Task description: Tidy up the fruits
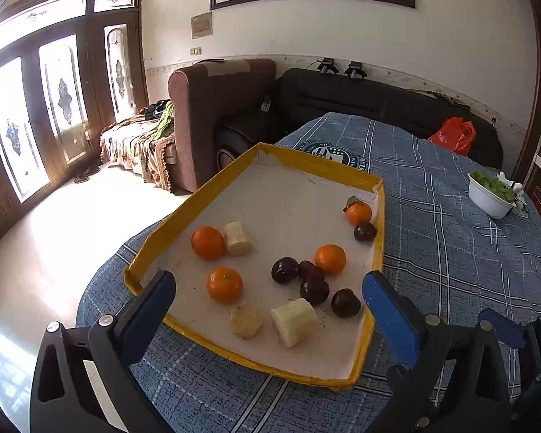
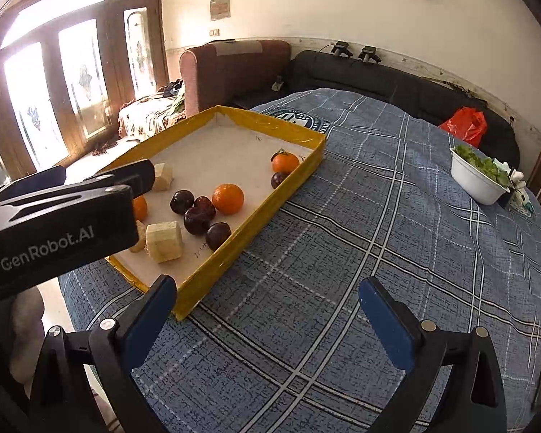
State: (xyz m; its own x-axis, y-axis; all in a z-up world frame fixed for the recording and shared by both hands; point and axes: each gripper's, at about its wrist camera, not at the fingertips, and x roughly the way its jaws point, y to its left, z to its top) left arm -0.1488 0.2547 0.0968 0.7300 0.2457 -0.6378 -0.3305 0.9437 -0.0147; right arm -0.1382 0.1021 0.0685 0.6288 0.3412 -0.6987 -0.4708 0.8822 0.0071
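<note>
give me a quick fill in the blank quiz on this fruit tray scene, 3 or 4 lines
1. The tray has a rim taped in the colour ____.
2. The number of oranges in the tray is ____.
3. The orange with a leaf lies beside one dark ____.
4. The left tool and the right tool both stand ____ and hold nothing.

Missing words: yellow; four; plum; open

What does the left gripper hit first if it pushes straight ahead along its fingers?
Probably the pale cut chunk near the front of the yellow-rimmed tray, roughly centred between the open left gripper fingers; a dark plum sits just behind. Depth is uncertain; it may clear the near rim first.
</note>
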